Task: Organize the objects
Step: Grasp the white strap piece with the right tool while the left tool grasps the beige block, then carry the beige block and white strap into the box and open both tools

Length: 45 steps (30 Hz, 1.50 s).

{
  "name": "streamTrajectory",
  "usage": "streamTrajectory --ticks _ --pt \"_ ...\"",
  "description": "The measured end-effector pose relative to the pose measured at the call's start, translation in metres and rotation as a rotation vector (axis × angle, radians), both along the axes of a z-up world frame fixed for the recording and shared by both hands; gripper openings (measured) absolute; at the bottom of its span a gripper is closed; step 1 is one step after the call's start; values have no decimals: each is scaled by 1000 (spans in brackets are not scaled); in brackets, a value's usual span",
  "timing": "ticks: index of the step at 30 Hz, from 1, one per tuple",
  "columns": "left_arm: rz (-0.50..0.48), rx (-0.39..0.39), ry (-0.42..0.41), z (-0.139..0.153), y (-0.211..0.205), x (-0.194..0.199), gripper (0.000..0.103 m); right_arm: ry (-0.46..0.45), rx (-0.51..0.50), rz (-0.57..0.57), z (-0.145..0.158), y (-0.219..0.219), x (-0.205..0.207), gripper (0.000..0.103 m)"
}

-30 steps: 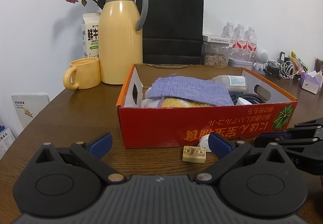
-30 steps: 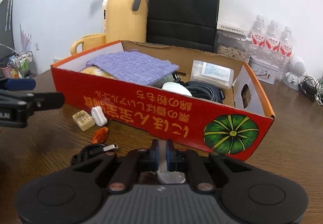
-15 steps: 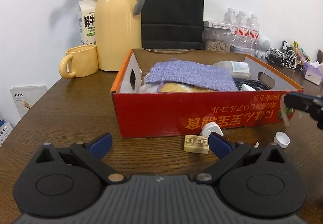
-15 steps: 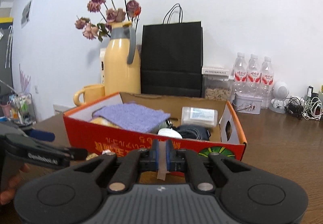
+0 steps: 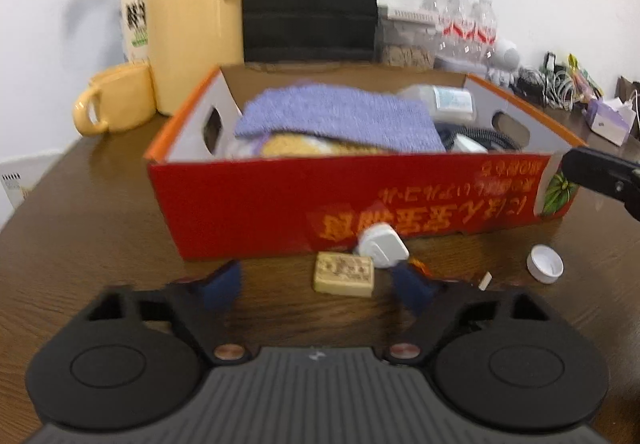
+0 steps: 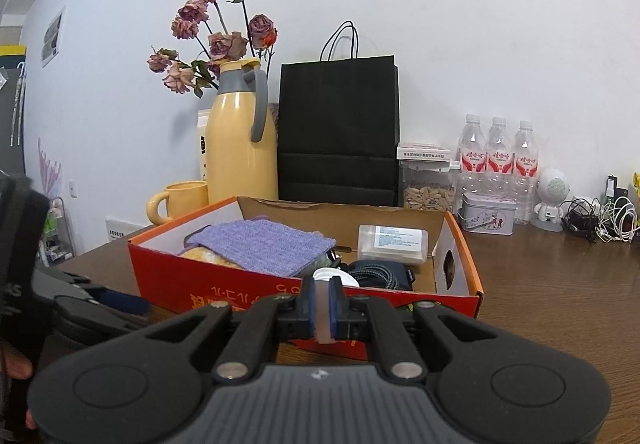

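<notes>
Your left gripper point(image 5: 316, 286), jaws just closing but still clear, faces the tan block point(image 5: 344, 279) lying crosswise between its fingers, before the red box point(image 5: 280, 207); your right gripper point(image 6: 322, 310), farther off, pinches a pale strip point(image 6: 323, 318).

The box point(image 5: 280, 203) sits mid-table. Near its front wall lie a small block point(image 5: 345, 274), a plug point(image 5: 382, 244) and, further right, a cap point(image 5: 545, 264). Behind the box's far-left corner stand a jug point(image 5: 192, 15) and mug point(image 5: 116, 97).
</notes>
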State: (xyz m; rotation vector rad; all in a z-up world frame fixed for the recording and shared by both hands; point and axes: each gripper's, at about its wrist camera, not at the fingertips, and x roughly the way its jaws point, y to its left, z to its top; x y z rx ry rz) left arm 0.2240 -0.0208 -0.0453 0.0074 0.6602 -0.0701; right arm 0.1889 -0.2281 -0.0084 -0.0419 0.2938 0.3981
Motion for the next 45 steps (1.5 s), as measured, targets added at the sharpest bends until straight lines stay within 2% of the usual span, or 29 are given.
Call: streamTrajectory --ticks 1,2,3,12,18,23,36,45 --pt "-5 1 -5 0 -1 -1 59 0 -1 1 0 0 0 6" --pt "-15 2 -14 1 -2 -3 47 0 -1 2 0 0 0 6" --pt "-30 -4 -20 1 -3 -6 31 -1 -1 2 0 0 -1 6" --pt "-46 -9 -73 6 -5 -17 30 -3 -2 1 0 0 -1 6" --pt "-9 -8 -205 21 -9 -39 30 -27 7 -11 5 0 -3 6" --pt "-10 -33 -265 36 -17 -45 30 -58 15 -8 13 5 -5 6" --pt "40 -96 -401 89 -15 -20 31 -141 46 3 54 15 16 6" --pt "103 -129 -416 103 -16 22 31 -138 64 -42 67 21 62 6"
